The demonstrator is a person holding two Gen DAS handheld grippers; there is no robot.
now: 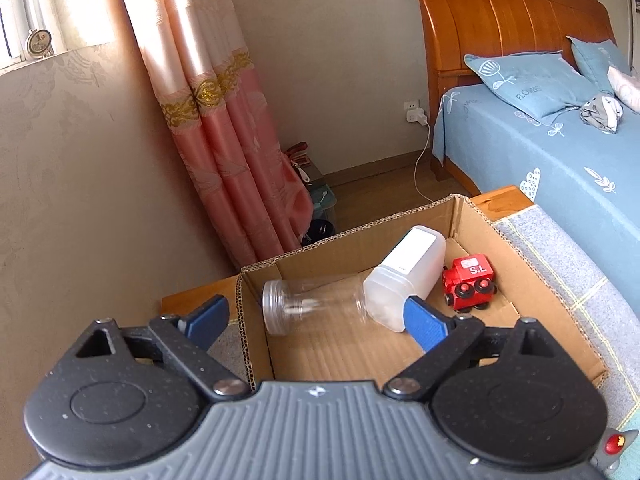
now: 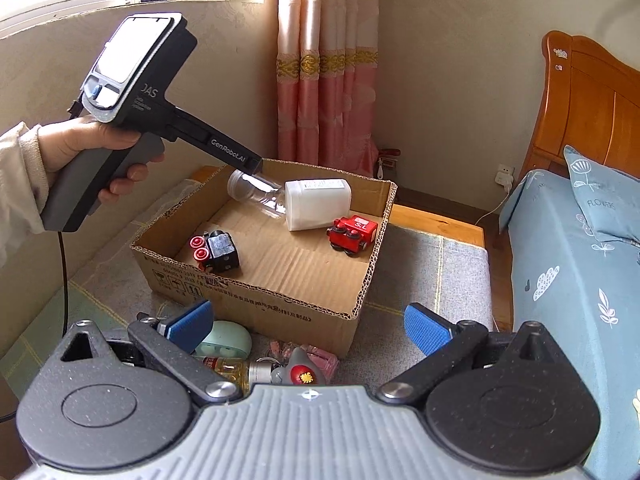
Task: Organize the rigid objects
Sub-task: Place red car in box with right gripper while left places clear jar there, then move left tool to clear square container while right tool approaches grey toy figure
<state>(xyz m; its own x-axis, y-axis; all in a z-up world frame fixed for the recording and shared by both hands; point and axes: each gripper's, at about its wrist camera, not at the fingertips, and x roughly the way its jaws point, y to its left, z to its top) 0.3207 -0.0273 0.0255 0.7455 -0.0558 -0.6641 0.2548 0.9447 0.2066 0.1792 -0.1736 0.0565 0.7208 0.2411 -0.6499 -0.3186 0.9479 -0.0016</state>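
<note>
An open cardboard box point(image 2: 280, 296) stands on a grey mat. Inside lie a clear plastic jar point(image 1: 312, 306) on its side, a white plastic container point(image 1: 404, 276) tilted against it, a red toy train point(image 1: 470, 282) and a black toy train with red wheels point(image 2: 218, 254). My left gripper point(image 1: 316, 320) is open and empty above the box's left end, over the clear jar; it also shows in the right wrist view point(image 2: 252, 166). My right gripper point(image 2: 310, 322) is open and empty in front of the box. Below it lie a mint-green object point(image 2: 228, 344), a small bottle point(image 2: 236, 372) and a grey toy figure point(image 2: 302, 372).
The box also shows in the left wrist view point(image 1: 540, 280). A bed with blue bedding point(image 2: 580, 260) lies to the right. A pink curtain point(image 1: 224, 140) hangs at the wall behind. A wooden platform edge point(image 2: 436, 220) borders the mat point(image 2: 432, 276).
</note>
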